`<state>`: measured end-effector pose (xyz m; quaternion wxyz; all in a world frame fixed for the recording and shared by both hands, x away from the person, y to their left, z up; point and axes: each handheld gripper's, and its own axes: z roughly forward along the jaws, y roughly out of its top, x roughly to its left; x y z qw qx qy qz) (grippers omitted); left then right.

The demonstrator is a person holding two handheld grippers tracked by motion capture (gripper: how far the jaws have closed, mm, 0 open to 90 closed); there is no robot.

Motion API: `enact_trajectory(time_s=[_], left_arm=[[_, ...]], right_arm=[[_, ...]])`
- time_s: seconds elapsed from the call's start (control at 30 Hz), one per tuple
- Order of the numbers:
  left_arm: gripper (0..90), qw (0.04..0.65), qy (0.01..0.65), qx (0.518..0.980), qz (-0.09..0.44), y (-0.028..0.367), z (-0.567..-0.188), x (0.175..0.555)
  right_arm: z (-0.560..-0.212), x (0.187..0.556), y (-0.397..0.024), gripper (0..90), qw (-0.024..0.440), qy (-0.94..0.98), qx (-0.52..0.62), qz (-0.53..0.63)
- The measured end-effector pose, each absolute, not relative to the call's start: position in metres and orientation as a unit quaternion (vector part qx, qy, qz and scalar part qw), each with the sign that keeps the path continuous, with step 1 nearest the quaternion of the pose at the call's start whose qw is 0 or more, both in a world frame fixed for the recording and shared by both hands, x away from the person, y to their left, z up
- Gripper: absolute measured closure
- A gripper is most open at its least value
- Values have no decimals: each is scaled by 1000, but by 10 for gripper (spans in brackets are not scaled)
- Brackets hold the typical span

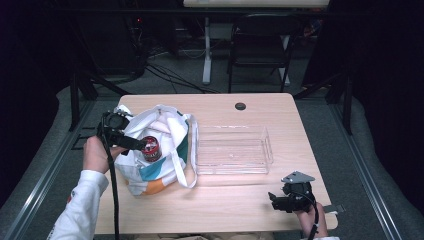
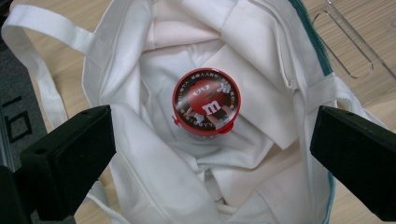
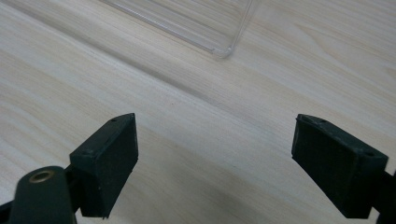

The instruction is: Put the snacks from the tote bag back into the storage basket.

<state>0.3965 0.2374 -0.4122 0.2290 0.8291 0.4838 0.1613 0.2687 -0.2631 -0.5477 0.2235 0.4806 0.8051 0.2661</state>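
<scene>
A white tote bag (image 1: 160,150) with teal and orange patches lies open on the left of the wooden table (image 1: 235,200). Inside it stands a round tub with a red M&M's lid (image 2: 206,101), also seen as the red tub (image 1: 150,147) from above. My left gripper (image 1: 141,145) hovers over the bag's mouth, open, its jaws wide on either side of the tub (image 2: 210,154) without touching it. A clear plastic tray (image 1: 234,150) sits empty at the table's middle. My right gripper (image 1: 272,199) is open above bare wood near the front right, nothing between its jaws (image 3: 215,163).
The tray's near corner (image 3: 223,50) lies just ahead of the right gripper. The bag's white straps (image 1: 192,150) drape toward the tray. A dark cable grommet (image 1: 240,106) marks the table's far side. A chair (image 1: 260,45) and desk legs stand beyond.
</scene>
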Motion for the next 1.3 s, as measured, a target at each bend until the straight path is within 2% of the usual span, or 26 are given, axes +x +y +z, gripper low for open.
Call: enact_trajectory(time_s=[0.53, 1.3], left_arm=[[2, 207, 478, 841, 146, 217, -418, 422], [12, 150, 492, 849, 121, 201, -459, 451]], right_arm=[[-548, 269, -263, 140, 224, 805, 481, 267], [-548, 268, -263, 140, 223, 805, 481, 266]])
